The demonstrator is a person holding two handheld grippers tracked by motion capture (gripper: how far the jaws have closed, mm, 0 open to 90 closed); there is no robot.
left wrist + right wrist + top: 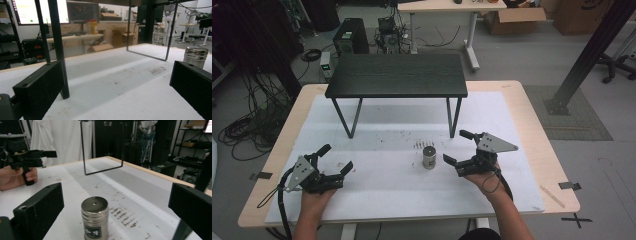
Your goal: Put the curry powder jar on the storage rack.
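— so, where's the small shiny steel canister with the dark label (428, 157)?

— upright on the white mat of the worktop (382, 200), near the middle, in front of the small black table with thin metal legs (397, 75).

— and the right gripper (463, 148)?

— just beside the canister, jaws spread wide, holding nothing; in the right gripper view the canister (95, 217) stands between them, touching neither.

— left gripper (336, 159)?

— well apart at the mat's left, jaws wide open too, empty.
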